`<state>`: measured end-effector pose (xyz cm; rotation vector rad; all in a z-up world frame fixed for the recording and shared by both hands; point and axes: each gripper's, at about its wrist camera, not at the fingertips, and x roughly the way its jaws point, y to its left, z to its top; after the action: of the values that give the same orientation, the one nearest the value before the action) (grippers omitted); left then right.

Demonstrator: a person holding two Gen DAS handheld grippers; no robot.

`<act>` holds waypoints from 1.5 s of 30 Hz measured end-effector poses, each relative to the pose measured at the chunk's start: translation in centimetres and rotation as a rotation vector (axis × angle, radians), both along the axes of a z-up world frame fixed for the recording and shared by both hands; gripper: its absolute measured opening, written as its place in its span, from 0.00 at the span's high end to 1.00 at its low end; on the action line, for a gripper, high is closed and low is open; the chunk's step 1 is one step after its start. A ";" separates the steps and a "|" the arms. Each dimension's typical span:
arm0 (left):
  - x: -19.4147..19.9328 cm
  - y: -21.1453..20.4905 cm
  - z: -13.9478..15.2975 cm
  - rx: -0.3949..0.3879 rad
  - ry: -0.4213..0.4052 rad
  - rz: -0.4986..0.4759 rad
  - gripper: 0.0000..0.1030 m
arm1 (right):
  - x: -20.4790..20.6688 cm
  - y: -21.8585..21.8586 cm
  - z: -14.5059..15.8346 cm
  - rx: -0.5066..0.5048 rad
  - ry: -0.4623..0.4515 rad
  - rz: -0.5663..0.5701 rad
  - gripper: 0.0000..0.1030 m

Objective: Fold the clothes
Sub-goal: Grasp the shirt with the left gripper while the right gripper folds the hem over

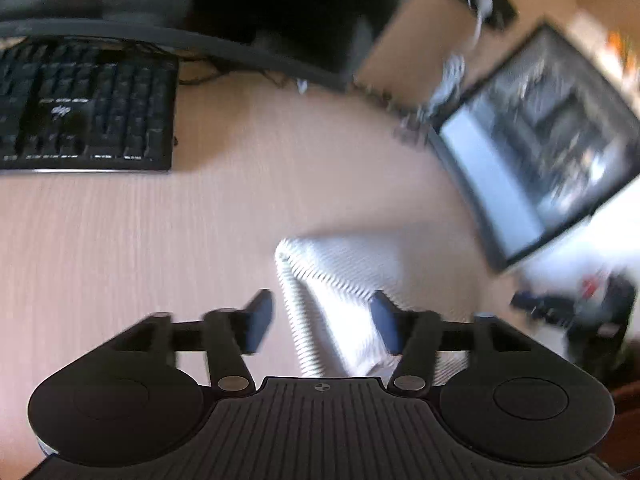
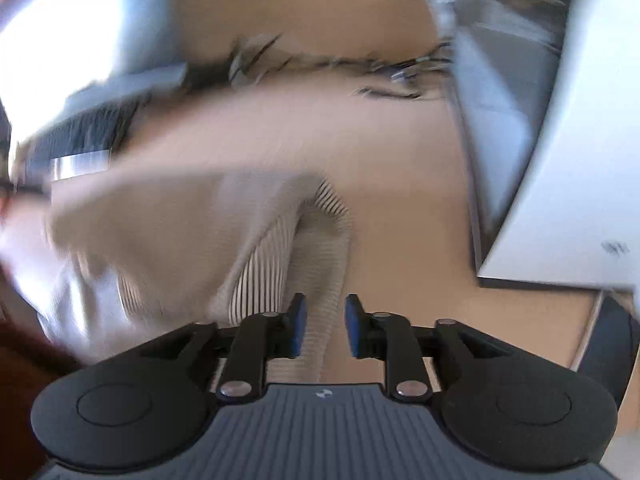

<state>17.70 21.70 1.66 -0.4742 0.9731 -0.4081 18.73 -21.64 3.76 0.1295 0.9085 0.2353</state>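
Observation:
A white ribbed garment lies on the light wooden table. Its ribbed edge reaches in between the blue pads of my left gripper, which stand wide apart and do not press on it, so it is open. In the right wrist view the same garment is bunched to the left, blurred. A ribbed band of it runs down between the pads of my right gripper. Those pads stand a little apart, with a strip of table showing beside the band, so this gripper is open too.
A black keyboard lies at the far left under a dark monitor base. An open laptop or screen stands at the right, with cables behind it. In the right wrist view a white slanted panel fills the right side.

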 end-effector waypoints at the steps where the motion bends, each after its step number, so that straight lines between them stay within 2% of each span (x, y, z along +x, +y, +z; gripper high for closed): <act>1: 0.3 -0.1 -0.1 -0.022 0.007 0.011 0.26 | 0.2 -0.5 0.4 0.058 -0.008 -0.039 0.50; 2: 0.7 -0.2 -0.1 -0.045 0.015 0.023 0.25 | 0.2 -0.6 0.4 0.106 -0.011 -0.057 0.46; 5: 1.6 -2.3 -1.2 -0.085 0.070 -0.004 0.21 | 1.7 0.8 -0.7 0.195 0.021 -0.041 0.46; 7: 2.2 -4.0 -2.3 -0.107 0.118 -0.022 0.17 | 2.7 2.2 -2.1 0.187 0.054 -0.012 0.44; 10: 3.3 -6.3 -4.1 -0.149 0.195 -0.033 0.17 | 4.0 4.0 -4.4 0.160 0.110 0.019 0.41; 11: 3.6 -6.8 -4.8 -0.173 0.221 -0.025 0.18 | 4.3 4.5 -5.3 0.154 0.131 0.023 0.40; 13: 4.2 -7.9 -5.7 -0.172 0.247 -0.017 0.28 | 5.0 5.6 -6.0 0.150 0.123 0.056 0.36; 14: 4.5 -8.4 -6.0 -0.159 0.251 -0.014 0.37 | 5.3 6.2 -6.1 0.133 0.117 0.073 0.40; 15: 4.9 -8.7 -6.3 -0.144 0.250 -0.010 0.40 | 5.9 6.7 -6.1 0.112 0.106 0.084 0.47; 16: 5.3 -8.9 -6.6 -0.137 0.251 -0.004 0.42 | 6.6 7.2 -6.1 0.092 0.095 0.094 0.49; 18: 6.7 -9.2 -6.8 -0.116 0.235 0.008 0.46 | 8.2 7.7 -6.1 0.079 0.069 0.105 0.59; 21: 10.0 -9.3 -5.8 -0.048 0.151 0.038 0.53 | 11.9 7.9 -5.7 0.100 0.035 0.091 0.70; 24: 12.7 -8.9 -4.0 -0.012 0.100 0.087 0.60 | 14.1 7.7 -4.0 0.119 -0.021 0.081 0.76; 26: 13.2 -8.8 -2.4 -0.001 0.050 0.084 0.60 | 15.6 7.5 -2.8 0.131 -0.058 0.075 0.76; 29: 12.2 -8.7 0.0 -0.006 -0.034 0.052 0.60 | 14.6 6.7 -1.0 0.132 -0.094 0.105 0.76; 32: 10.4 -9.0 0.9 -0.033 -0.049 0.032 0.60 | 13.0 5.7 0.2 0.138 -0.113 0.128 0.76; 35: 8.7 -9.7 -0.1 -0.018 -0.031 0.006 0.60 | 11.6 5.2 -0.2 0.115 -0.104 0.142 0.76; 38: 8.0 -10.5 -2.8 0.016 0.036 0.002 0.60 | 11.1 5.0 -3.0 0.050 -0.056 0.127 0.74; 41: 8.0 -10.7 -5.1 0.118 0.044 0.023 0.58 | 10.9 4.8 -5.4 -0.003 -0.031 0.103 0.64; 42: 8.0 -10.2 -5.3 0.119 0.037 0.029 0.56 | 10.8 4.7 -5.9 -0.011 -0.029 0.094 0.63; 45: 8.1 -8.8 -4.1 0.140 0.007 0.064 0.52 | 10.9 4.5 -4.8 -0.025 -0.041 0.100 0.58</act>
<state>25.83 12.87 -2.47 -0.3788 0.9835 -0.2782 29.61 -17.11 -1.09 0.0564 0.8776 0.3182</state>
